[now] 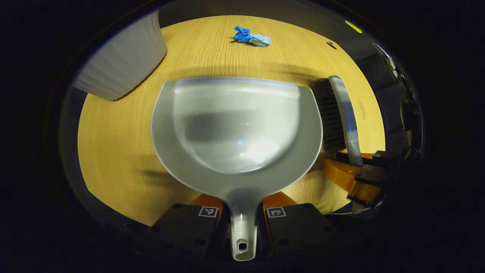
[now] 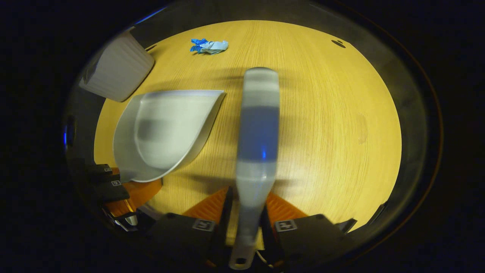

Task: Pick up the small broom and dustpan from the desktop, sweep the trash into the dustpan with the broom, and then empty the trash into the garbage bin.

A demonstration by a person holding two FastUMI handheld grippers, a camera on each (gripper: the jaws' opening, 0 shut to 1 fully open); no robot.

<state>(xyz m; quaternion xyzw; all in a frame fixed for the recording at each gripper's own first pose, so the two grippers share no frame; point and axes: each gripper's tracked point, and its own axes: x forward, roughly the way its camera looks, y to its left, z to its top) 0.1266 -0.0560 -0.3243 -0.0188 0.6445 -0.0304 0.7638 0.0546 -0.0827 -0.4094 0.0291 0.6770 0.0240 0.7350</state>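
Grey dustpan (image 1: pixel 237 125) clenched in left tool (image 1: pixel 242 212), broom (image 2: pixel 255 140) in right tool (image 2: pixel 246 223).

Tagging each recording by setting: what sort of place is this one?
Probably a staged desk setup indoors, under dim light. A light wood-grain desktop carries a white ribbed garbage bin and a crumpled blue scrap of trash, while the dustpan and small broom are held over it.

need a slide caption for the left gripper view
Left tool grips the dustpan handle, facing blue trash across the desk.
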